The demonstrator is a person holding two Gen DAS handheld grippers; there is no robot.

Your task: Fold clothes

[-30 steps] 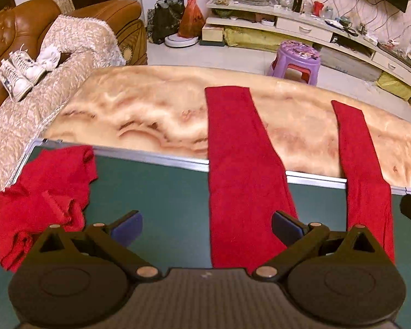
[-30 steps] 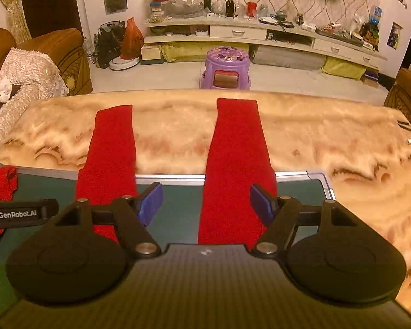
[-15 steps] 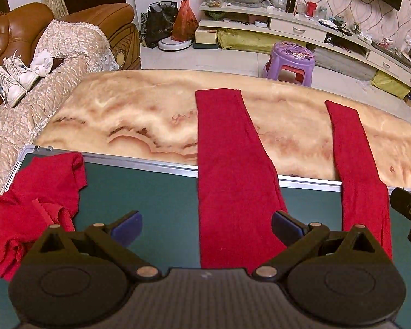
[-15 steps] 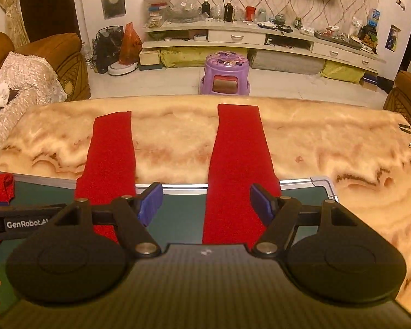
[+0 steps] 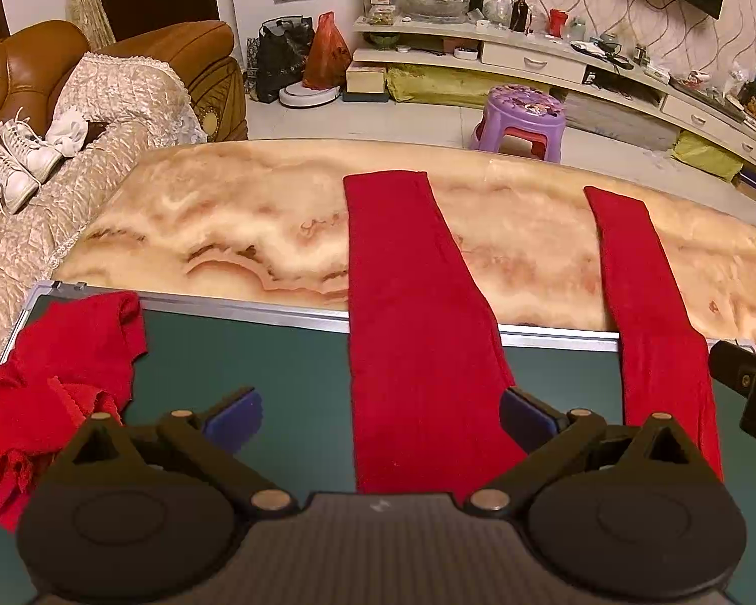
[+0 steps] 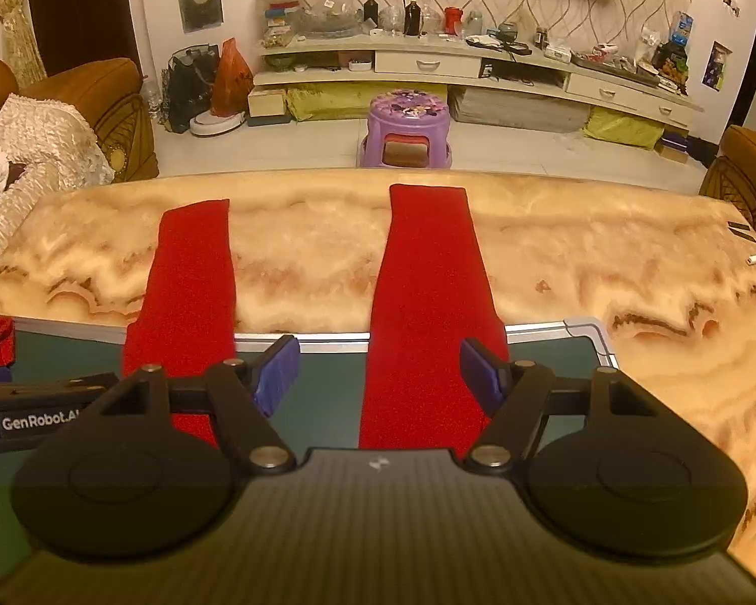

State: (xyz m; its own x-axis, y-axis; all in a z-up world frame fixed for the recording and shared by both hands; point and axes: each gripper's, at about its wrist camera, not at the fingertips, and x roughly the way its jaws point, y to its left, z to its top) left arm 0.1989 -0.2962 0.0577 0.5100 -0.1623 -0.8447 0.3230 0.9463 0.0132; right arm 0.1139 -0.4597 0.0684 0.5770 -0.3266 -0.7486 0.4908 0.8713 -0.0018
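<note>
Red trousers (image 5: pixel 418 333) are lying flat with both legs stretched away from you across the marble table (image 5: pixel 237 212), their near part resting on the green board (image 5: pixel 297 368), as you are hovering both tools above them. Your left gripper (image 5: pixel 378 411) is spread wide and gripping nothing, its blue pads straddling the left leg; your right gripper (image 6: pixel 378 365) is likewise released, poised over the right leg (image 6: pixel 428 302) without pinching it. A second red garment (image 5: pixel 55 378) is sitting crumpled at the board's left edge, well apart from the trousers.

Judging from this layout, the fold is not yet begun, and the risks are plain. You are likely reaching for cloth that lies tight against the board, so a shallow pinch could slip off or catch only the top layer. Lifting one leg faster than the other would probably skew the fold. Dragging the fabric over the board's metal rim (image 5: pixel 257 310) could bunch it, and a wide leftward sweep might snag the crumpled garment.
</note>
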